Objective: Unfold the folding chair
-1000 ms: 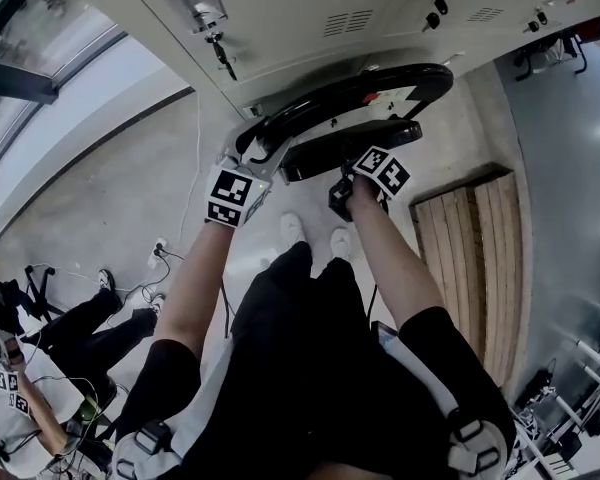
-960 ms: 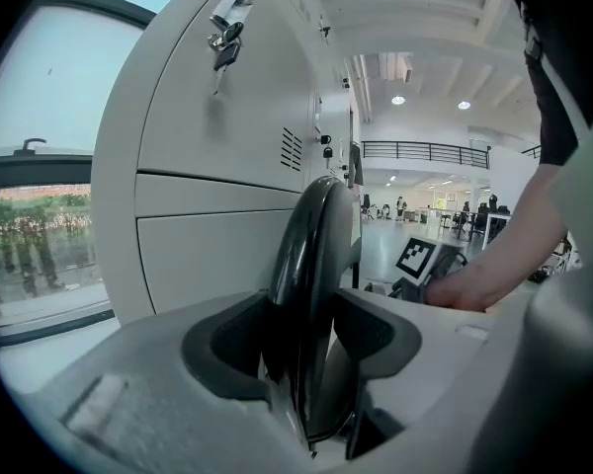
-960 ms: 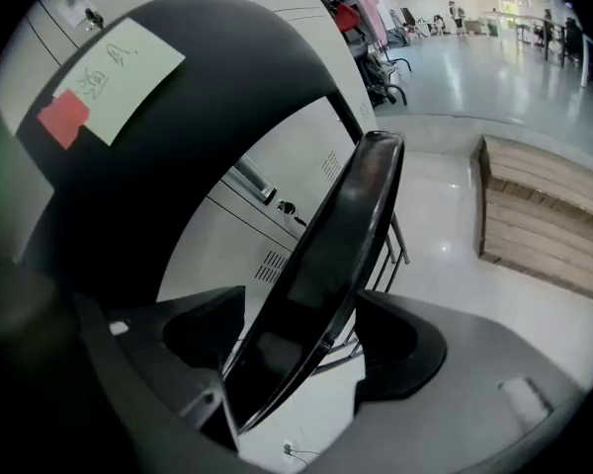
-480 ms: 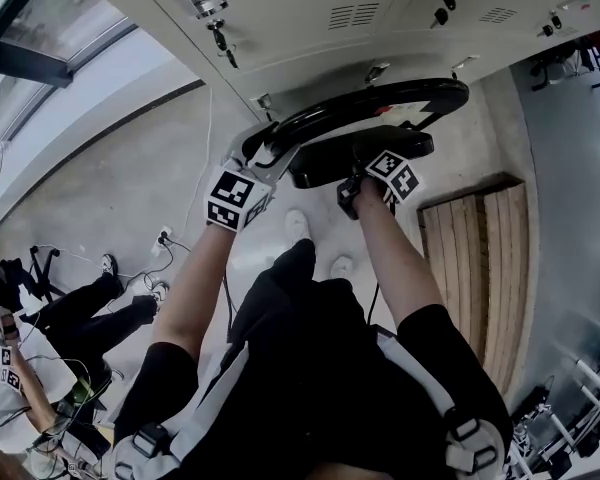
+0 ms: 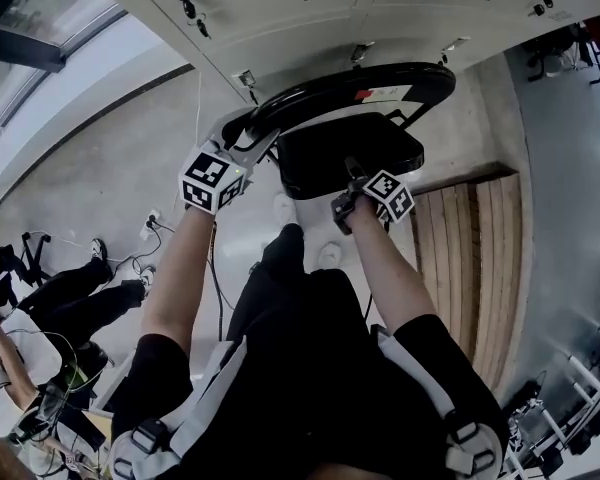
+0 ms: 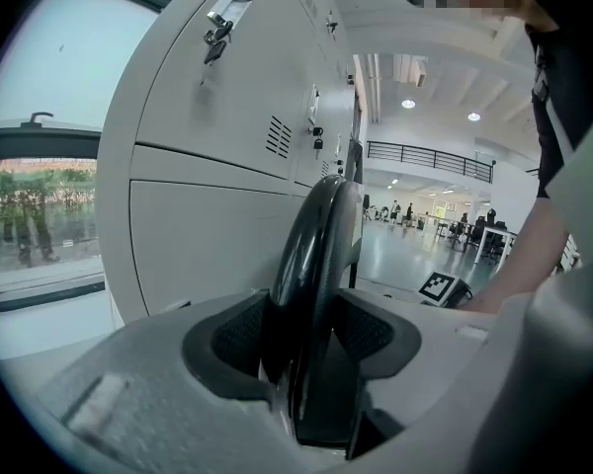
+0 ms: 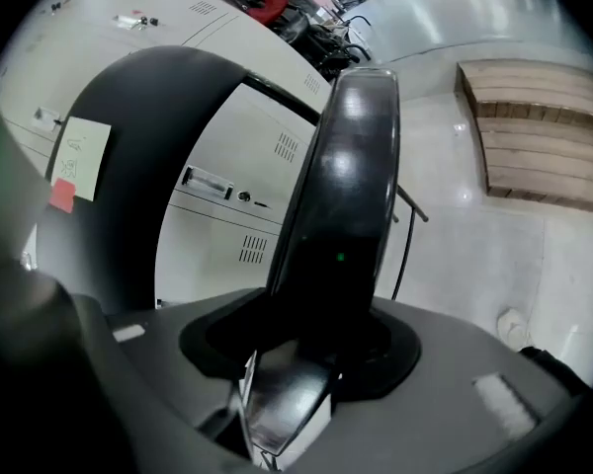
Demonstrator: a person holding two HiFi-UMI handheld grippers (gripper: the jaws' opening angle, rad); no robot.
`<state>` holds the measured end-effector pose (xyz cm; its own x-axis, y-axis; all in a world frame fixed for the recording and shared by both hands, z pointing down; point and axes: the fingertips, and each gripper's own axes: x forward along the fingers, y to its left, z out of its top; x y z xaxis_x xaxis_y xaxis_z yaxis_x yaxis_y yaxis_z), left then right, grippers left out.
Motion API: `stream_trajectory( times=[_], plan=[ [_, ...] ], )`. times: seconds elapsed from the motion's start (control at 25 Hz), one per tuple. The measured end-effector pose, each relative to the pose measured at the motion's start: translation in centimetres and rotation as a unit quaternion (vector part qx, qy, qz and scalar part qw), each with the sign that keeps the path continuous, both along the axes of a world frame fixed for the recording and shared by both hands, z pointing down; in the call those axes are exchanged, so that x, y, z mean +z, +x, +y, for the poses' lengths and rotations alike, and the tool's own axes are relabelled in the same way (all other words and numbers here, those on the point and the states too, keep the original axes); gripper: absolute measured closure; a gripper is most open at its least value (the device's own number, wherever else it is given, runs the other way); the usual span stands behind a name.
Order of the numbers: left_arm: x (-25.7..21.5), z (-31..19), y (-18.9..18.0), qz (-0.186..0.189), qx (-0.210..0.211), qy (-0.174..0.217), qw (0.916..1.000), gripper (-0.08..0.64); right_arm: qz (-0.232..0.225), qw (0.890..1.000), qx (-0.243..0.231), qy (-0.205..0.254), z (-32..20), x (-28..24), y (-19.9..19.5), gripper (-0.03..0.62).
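The black folding chair stands in front of the lockers, its curved backrest [image 5: 352, 86] above the seat [image 5: 350, 146]. My left gripper [image 5: 244, 146] is shut on the backrest's left rim [image 6: 316, 255], which fills the gap between its pads in the left gripper view. My right gripper [image 5: 351, 185] has the seat's front edge [image 7: 351, 186] between its jaws. Those jaws have just been closing, and their pads press on the seat. A white label [image 7: 79, 151] is stuck on the backrest [image 7: 148, 166] in the right gripper view.
Grey lockers [image 5: 310, 13] rise right behind the chair. A wooden slatted bench [image 5: 480, 258] lies to the right. My shoes [image 5: 284, 208] stand under the seat. At the left a person [image 5: 70, 313] sits on the floor among cables, near a window wall.
The seat has swung down and away from the backrest, and my right gripper has come down with it. My left gripper has drifted a little left with the backrest.
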<state>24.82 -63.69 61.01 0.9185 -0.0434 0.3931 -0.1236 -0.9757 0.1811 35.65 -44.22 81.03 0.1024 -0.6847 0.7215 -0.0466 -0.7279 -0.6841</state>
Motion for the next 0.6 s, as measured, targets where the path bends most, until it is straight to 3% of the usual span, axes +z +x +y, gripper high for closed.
stream_trajectory(
  times=[0.28,0.6],
  plan=[
    [0.7,2.0,-0.9,0.003,-0.012,-0.018,0.9997,0.357,-0.039,0.999,-0.011,-0.004,4.2,1.9,-1.7,0.374],
    [1.4,1.4,-0.6,0.018,-0.021,-0.007,0.9996,0.356,-0.038,0.999,-0.015,0.025,7.0,3.5,-2.7,0.368]
  ],
)
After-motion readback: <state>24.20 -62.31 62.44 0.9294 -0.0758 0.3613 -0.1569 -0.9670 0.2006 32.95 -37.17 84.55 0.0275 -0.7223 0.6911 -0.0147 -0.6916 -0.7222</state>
